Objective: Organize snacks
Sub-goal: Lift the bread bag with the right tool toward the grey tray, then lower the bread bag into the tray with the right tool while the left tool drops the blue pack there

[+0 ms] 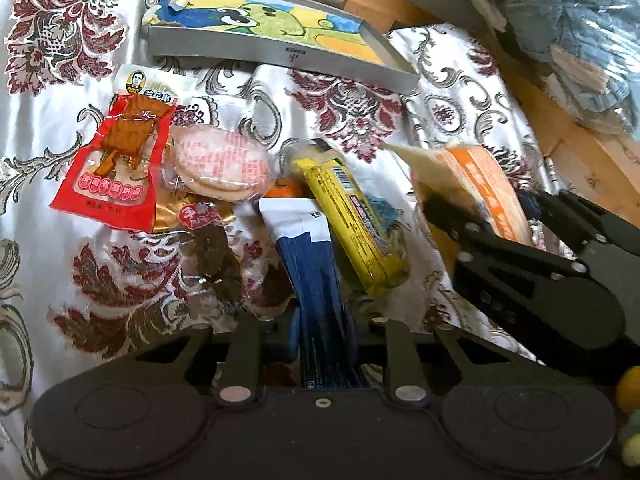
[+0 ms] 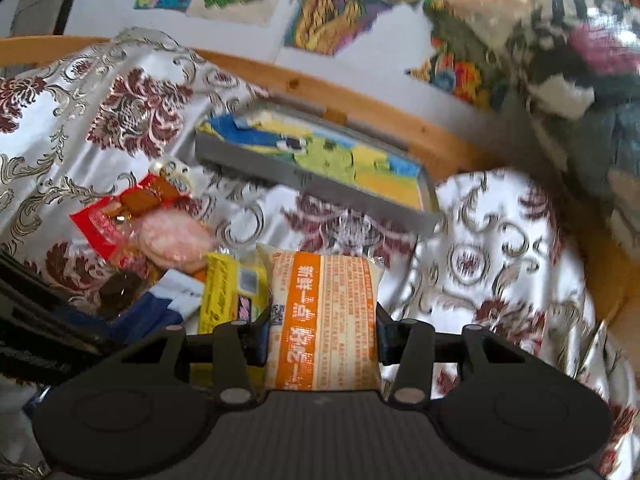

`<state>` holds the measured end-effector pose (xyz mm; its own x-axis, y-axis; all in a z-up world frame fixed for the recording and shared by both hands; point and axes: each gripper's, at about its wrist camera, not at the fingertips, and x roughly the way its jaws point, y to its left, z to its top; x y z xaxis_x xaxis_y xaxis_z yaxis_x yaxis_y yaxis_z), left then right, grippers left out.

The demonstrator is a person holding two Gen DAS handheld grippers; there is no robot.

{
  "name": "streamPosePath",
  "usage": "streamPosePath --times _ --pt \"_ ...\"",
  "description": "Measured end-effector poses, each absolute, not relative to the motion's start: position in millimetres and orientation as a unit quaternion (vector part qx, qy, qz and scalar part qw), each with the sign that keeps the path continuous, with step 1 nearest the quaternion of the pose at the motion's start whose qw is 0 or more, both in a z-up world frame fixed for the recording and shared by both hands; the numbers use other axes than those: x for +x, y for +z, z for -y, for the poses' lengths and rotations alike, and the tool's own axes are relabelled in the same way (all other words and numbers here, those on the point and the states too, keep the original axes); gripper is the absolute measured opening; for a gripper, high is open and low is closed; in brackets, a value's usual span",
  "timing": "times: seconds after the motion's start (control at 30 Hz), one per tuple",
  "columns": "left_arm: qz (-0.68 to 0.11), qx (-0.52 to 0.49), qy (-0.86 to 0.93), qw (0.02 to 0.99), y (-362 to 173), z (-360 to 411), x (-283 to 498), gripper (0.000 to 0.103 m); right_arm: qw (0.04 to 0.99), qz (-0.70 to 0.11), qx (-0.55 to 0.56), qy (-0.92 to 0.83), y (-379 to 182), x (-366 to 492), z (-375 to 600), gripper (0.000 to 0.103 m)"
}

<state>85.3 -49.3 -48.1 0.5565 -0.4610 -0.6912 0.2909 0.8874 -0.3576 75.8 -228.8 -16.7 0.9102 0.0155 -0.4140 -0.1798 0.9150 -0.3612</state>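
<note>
My left gripper (image 1: 324, 320) is shut on a blue and white packet (image 1: 308, 264) that sticks out forward over the cloth. My right gripper (image 2: 322, 334) is shut on an orange and cream packet (image 2: 324, 320), lifted above the table; the same packet (image 1: 476, 184) shows at the right of the left wrist view. Beside them lies a pile of snacks: a yellow bar (image 1: 352, 220), a round pink cracker pack (image 1: 224, 164), a red packet (image 1: 112, 164) and a dark snack in clear wrap (image 1: 208, 240). A grey tray (image 1: 280, 54) with a cartoon picture inside lies behind the pile.
A patterned silver and maroon cloth (image 1: 348, 108) covers the table. A wooden edge (image 1: 576, 152) runs along the back and right. Piled clothes and bags (image 1: 568, 32) lie beyond it. Colourful pictures (image 2: 352, 4) hang on the wall.
</note>
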Motion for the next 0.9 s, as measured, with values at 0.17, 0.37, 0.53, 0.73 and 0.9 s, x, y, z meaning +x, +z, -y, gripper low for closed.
streamPosePath --times 0.17,0.37,0.53,0.73,0.9 --pt "-0.392 -0.112 -0.220 0.886 -33 46 74 0.023 0.963 -0.171 -0.201 0.050 -10 73 228 0.050" --pt "-0.358 -0.117 -0.208 0.903 -12 46 87 0.023 0.971 -0.126 -0.198 0.051 -1 86 230 0.051" --pt "-0.332 -0.093 -0.183 0.921 7 45 113 0.024 0.978 -0.093 -0.171 0.072 8 117 235 0.051" --pt "-0.310 -0.094 -0.165 0.931 25 52 166 0.024 0.983 -0.061 -0.157 0.069 9 166 239 0.051" --pt "-0.284 -0.111 -0.139 0.942 48 60 227 0.024 0.990 -0.040 -0.117 0.065 21 208 252 0.051"
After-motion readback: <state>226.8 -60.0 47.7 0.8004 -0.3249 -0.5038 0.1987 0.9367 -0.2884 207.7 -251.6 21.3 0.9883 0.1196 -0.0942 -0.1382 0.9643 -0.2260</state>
